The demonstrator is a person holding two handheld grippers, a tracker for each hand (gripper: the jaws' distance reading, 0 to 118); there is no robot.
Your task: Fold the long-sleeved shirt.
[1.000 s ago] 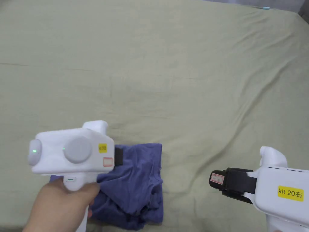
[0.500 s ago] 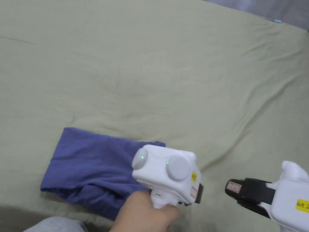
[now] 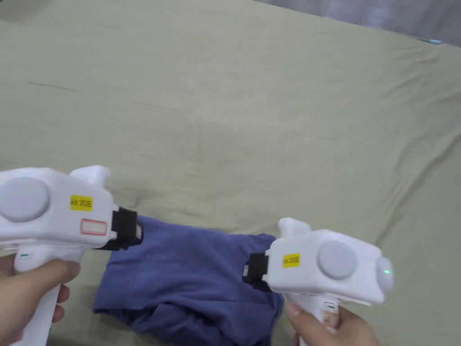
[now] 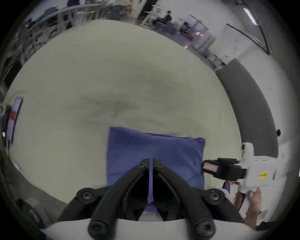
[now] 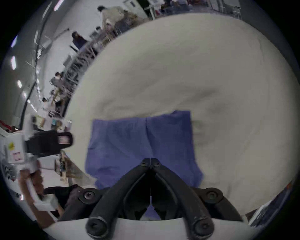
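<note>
The blue long-sleeved shirt lies folded into a rough rectangle on the pale green sheet, with a rumpled near edge. My left gripper hovers at the shirt's far-left corner, its jaws shut with nothing between them. At the shirt's right edge is my right gripper, jaws shut and empty. In the left gripper view the jaws point over the shirt, a thin slit between them. The right gripper view has the closed jaws above the shirt.
The sheet-covered surface stretches wide and wrinkled beyond the shirt. Its far edge meets a grey floor. In the gripper views, people and furniture stand far off past the surface. A hand holds each gripper's handle.
The left gripper swung from the shirt's right side back to its far-left corner. The right gripper came in from the right to the shirt's right edge. The head camera also shifted.
</note>
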